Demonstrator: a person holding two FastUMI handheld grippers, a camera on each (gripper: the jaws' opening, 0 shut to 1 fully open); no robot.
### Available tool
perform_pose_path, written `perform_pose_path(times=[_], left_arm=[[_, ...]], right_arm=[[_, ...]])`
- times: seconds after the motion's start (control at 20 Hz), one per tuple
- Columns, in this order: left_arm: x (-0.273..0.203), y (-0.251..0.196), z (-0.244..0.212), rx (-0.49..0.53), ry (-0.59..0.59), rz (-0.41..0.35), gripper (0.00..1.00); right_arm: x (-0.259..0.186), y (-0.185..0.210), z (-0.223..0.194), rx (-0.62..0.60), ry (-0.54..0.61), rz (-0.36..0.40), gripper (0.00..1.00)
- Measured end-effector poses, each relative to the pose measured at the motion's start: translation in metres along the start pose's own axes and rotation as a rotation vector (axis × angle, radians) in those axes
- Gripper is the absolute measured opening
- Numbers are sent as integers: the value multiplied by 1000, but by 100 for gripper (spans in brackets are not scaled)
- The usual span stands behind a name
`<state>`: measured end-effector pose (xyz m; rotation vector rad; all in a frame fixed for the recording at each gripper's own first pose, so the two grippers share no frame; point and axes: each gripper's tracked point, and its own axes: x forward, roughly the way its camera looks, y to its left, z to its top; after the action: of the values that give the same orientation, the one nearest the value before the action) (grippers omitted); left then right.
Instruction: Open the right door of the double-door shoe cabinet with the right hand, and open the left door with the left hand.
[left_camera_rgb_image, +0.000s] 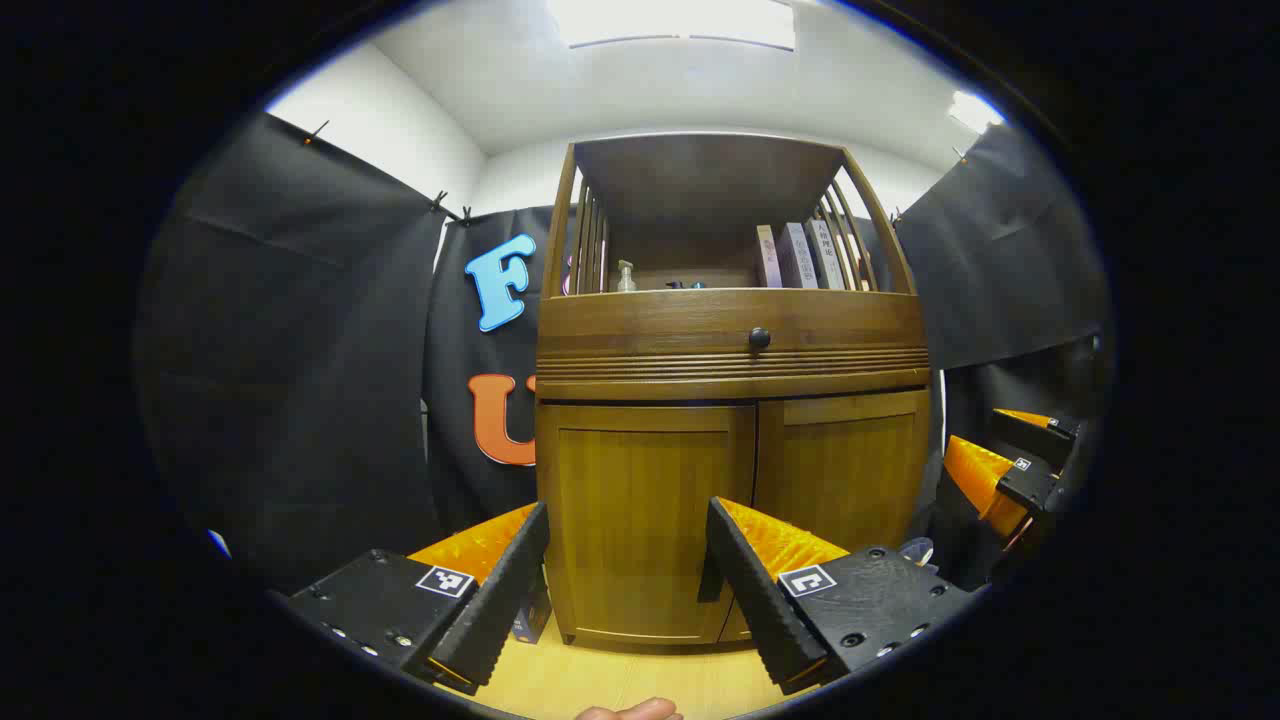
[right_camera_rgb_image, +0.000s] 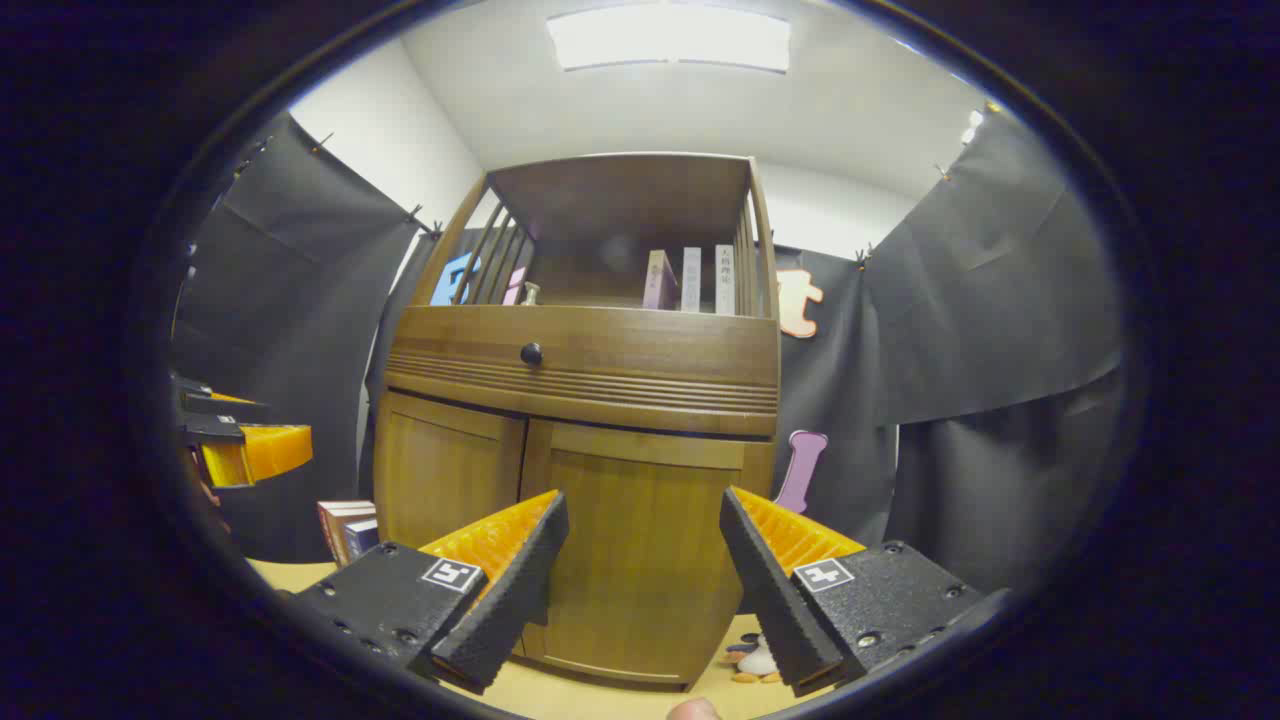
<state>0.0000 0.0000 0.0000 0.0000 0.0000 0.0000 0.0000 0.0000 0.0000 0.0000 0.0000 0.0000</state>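
the shoe cabinet (left_camera_rgb_image: 735, 400) stands far ahead against the wall, its left door (left_camera_rgb_image: 645, 520) beside its right door (left_camera_rgb_image: 845, 470) under a drawer knob (left_camera_rgb_image: 759, 338), with books (left_camera_rgb_image: 795, 256) on the open shelf above and a toy penguin (right_camera_rgb_image: 752, 658) near its right foot.

I can't make out any readable text from here. Ahead of my left gripper (left_camera_rgb_image: 628, 535), the books (left_camera_rgb_image: 800, 256) on the cabinet's upper shelf carry spine lettering too small to read. The square black-and-white markers (left_camera_rgb_image: 445, 580) on my fingers (left_camera_rgb_image: 500, 590) hold patterns, not words. The books (right_camera_rgb_image: 690, 280) ahead of my right gripper (right_camera_rgb_image: 645, 545) are just as illegible.
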Motion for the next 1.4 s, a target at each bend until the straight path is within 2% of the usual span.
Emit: perform_pose_path(times=[0.35, 0.55, 0.65, 0.9, 1.0, 1.05, 1.1, 1.25, 1.3, 1.35, 1.4], left_arm=[[-9, -5, -3, -15, 3, 58, 95], [1, -4, -7, -26, 4, 42, 95], [11, -6, -18, -40, 38, 3, 95], [35, 3, -12, -30, 20, -49, 95], [40, 11, -16, -31, 17, -55, 95], [43, 15, -18, -36, 19, -57, 100], [45, 19, -20, -42, 23, -58, 95], [46, 32, -23, -37, 29, -51, 95], [46, 37, -22, -32, 26, -45, 100], [46, 43, -22, -27, 24, -37, 95], [46, 50, -23, -20, 19, -23, 95]], right_arm=[[6, -1, -12, 31, 33, 76, 98], [2, 10, -16, 17, 29, 69, 99], [3, 13, -25, 24, 55, 39, 99], [21, 27, -44, 18, 108, -6, 99], [26, 44, -56, 21, 141, 23, 100], [30, 50, -60, 20, 149, 33, 100], [34, 55, -64, 17, 155, 36, 99], [55, 79, -85, 17, 191, 71, 98], [61, 86, -91, 27, 209, 81, 98], [68, 91, -97, 43, 227, 91, 96], [75, 98, -105, 58, 242, 103, 95]])
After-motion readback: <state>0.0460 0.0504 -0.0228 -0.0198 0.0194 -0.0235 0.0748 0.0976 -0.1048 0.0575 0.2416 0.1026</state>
